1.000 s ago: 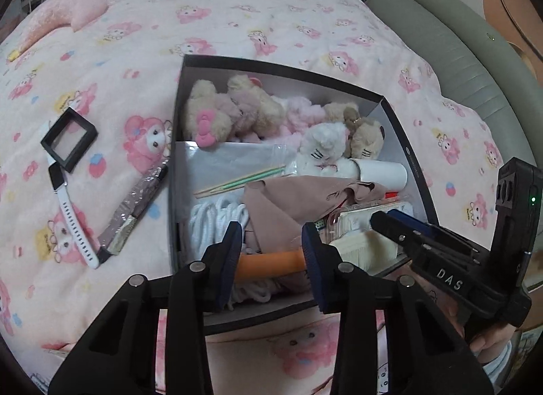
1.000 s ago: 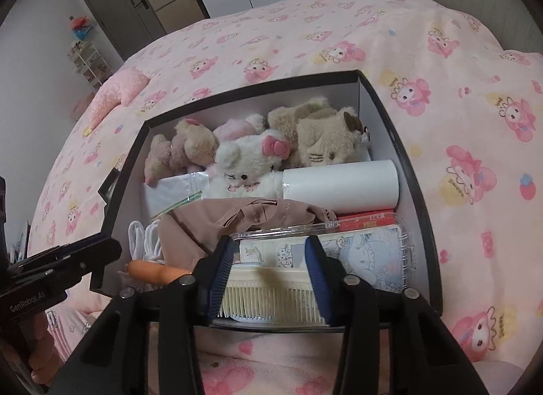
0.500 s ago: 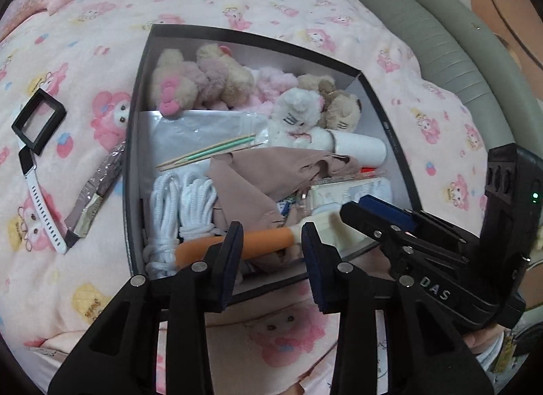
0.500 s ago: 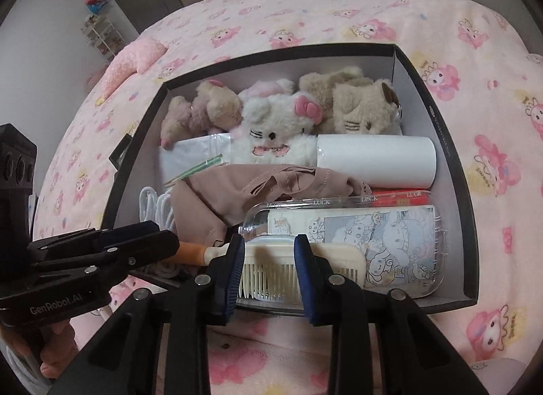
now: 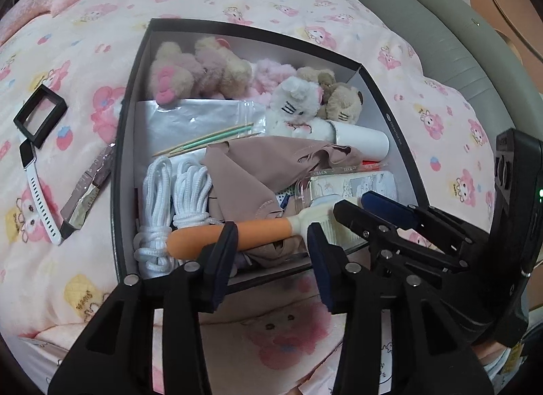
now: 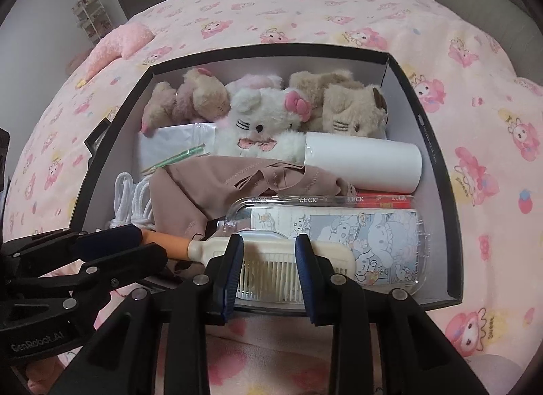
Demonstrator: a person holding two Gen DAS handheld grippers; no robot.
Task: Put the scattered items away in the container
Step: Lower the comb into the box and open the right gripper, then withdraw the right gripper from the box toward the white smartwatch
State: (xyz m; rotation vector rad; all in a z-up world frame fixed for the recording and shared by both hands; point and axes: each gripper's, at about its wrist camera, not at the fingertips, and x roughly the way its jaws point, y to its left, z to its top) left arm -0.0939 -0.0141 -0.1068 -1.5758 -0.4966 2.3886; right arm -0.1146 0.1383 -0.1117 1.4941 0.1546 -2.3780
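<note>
While the comb (image 6: 271, 261) lies at the near wall of the box (image 5: 127, 143), its orange handle between my left claw's (image 5: 271, 252) parted jaws and its teeth between my right claw's (image 6: 269, 267) parted jaws, neither seems to clamp it. I judge the tidying mostly done: inside I count several plush toys, two rope bundles (image 5: 173, 198), one white cup (image 6: 363, 165), one pencil case (image 6: 356, 235). Left on the bed: one watch (image 5: 39, 196), one black frame (image 5: 40, 115), one foil packet (image 5: 88, 191).
</note>
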